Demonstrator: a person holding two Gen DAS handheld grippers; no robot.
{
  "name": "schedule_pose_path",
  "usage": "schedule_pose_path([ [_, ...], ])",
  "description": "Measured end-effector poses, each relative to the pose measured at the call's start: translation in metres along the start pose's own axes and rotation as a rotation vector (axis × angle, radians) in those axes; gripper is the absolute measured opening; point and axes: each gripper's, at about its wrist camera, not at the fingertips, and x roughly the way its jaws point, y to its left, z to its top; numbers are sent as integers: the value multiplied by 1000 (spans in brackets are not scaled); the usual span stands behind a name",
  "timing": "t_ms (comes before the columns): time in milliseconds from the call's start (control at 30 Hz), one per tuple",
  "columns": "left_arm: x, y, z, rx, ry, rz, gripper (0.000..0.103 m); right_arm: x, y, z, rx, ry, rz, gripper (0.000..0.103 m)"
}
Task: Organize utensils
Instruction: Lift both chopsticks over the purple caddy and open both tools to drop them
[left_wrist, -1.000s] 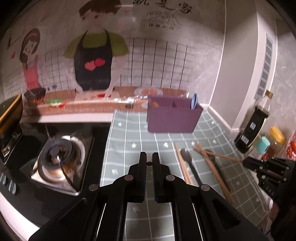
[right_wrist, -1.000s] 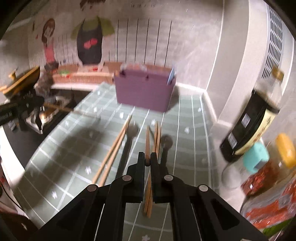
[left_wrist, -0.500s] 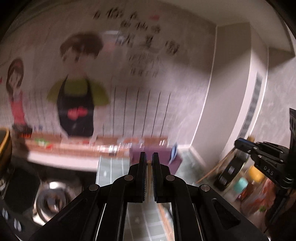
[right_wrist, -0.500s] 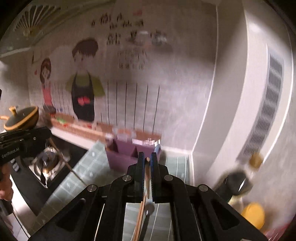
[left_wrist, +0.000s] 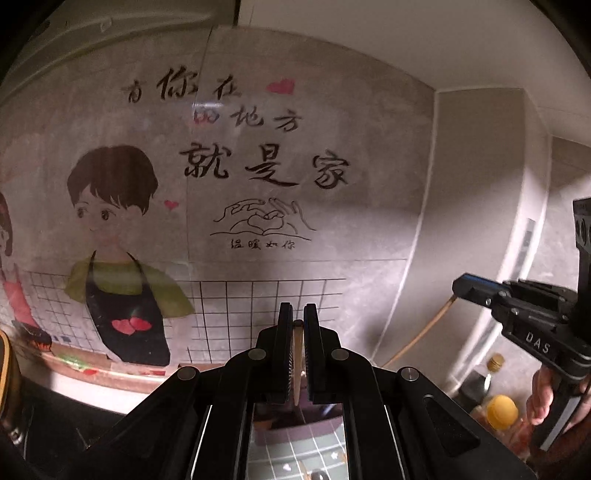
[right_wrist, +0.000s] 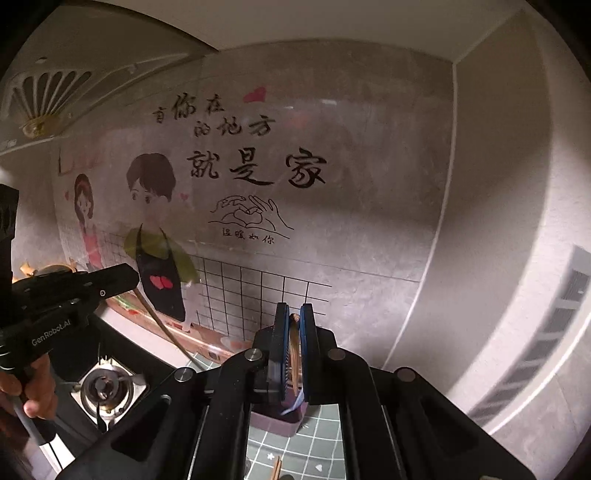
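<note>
A chopstick (left_wrist: 297, 354) was pinched in the left gripper (left_wrist: 298, 325), another chopstick (right_wrist: 293, 343) in the right gripper (right_wrist: 293, 325), both held up facing the far wall decal (left_wrist: 258, 173), above the purple holder (right_wrist: 275, 415).

You have two grippers in view: the left gripper (left_wrist: 298, 319) and the right gripper (right_wrist: 293, 317). Each is clamped on one wooden chopstick (left_wrist: 297, 354), giving two held chopsticks; the second (right_wrist: 293, 347) sits in the right unit. Count one purple utensil box (right_wrist: 275, 419), one gas burner (right_wrist: 105, 387), one dark sauce bottle (left_wrist: 480, 380) and one yellow-lidded jar (left_wrist: 501, 408). More chopsticks (right_wrist: 276, 467) lie on the tiled counter; their number cannot be determined.
</note>
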Motion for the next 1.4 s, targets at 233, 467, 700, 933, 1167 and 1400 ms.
schedule_pose_path([
  [233, 72, 8, -26, -5, 105, 12, 6, 67, -7, -22, 25, 106, 36, 6],
  [467, 128, 23, -55, -39, 218, 25, 6, 134, -13, -54, 64, 227, 60, 6],
  [700, 156, 33, -76, -64, 294, 17, 6, 169, -12, -76, 68, 303, 74, 6],
  [933, 169, 37, -93, -97, 360, 0, 6, 192, -13, -96, 90, 360, 86, 6],
  [1167, 174, 34, -102, -123, 384, -26, 8, 203, -15, -111, 99, 393, 84, 6],
  [1400, 163, 29, -92, -135, 354, -43, 8, 198, -21, -112, 117, 383, 72, 7],
])
